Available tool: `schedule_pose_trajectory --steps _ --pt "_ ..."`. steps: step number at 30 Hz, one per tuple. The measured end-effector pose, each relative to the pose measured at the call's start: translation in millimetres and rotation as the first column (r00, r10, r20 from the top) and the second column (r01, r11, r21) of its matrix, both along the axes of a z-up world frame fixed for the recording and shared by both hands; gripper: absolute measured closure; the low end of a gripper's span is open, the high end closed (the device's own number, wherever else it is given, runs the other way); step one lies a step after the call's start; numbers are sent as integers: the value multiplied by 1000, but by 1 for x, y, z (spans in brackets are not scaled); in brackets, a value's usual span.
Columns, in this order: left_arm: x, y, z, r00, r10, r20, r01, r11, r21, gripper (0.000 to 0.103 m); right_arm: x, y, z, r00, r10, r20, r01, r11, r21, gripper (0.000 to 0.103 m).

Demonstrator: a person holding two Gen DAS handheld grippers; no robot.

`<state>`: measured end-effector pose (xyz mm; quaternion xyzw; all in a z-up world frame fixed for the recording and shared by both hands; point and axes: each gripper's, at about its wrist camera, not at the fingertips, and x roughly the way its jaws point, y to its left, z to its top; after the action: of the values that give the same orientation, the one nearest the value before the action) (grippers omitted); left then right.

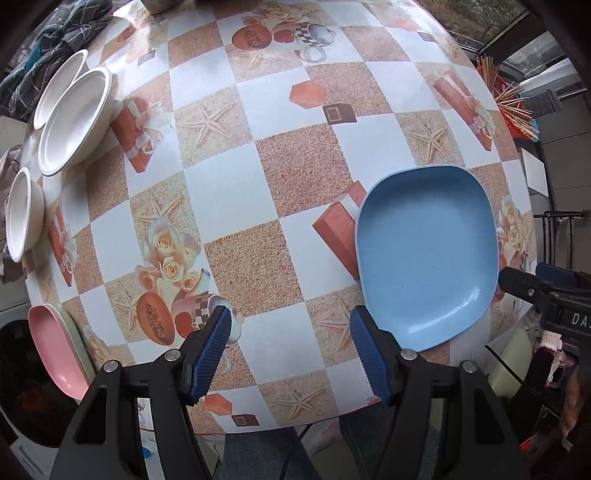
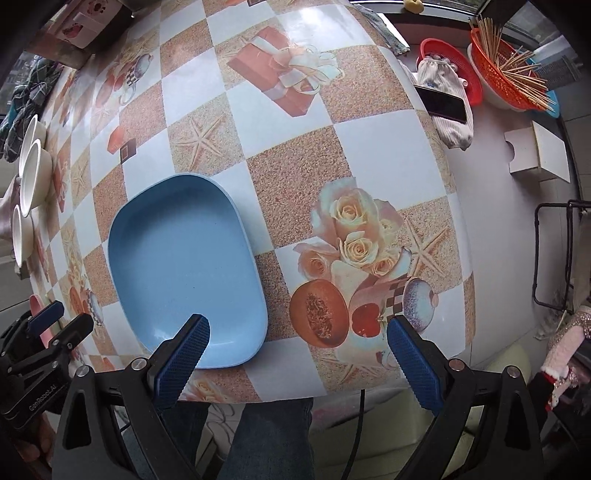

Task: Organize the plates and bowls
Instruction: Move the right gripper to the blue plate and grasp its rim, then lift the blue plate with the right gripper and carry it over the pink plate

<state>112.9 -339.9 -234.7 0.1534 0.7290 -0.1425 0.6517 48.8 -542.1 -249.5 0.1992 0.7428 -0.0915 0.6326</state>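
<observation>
"GenRobot.AI" was legible on the left gripper (image 2: 61,325). Both grippers (the right gripper (image 2: 298,332) too) hung open and empty beside the blue plate (image 2: 184,258).

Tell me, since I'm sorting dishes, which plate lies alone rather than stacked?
The blue plate, alone near the table's front edge; the pink plate sits on a green one.

Checkered printed tablecloth (image 2: 369,155), orange basket w/ sticks (image 2: 495,70), window w/ daylight (image 1: 476,18)

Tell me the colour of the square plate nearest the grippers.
Light blue plate, plain and empty; clearest in the right wrist view.
</observation>
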Motion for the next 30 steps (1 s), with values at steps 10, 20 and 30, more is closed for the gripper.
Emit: schedule_pose_trajectory --steps 10,20,30 --pt "-1 -38 -33 999 -31 29 30 998 52 32 18 6 -26 994 107 -16 -108 994 -20 5" --pt "6 -61 -47 998 -57 18 56 995 82 33 25 28 -31 978 207 -12 -207 973 -106 19" --pt "-18 -80 -50 995 -97 -31 98 995 32 69 8 45 -22 982 180 53 -181 983 14 88"
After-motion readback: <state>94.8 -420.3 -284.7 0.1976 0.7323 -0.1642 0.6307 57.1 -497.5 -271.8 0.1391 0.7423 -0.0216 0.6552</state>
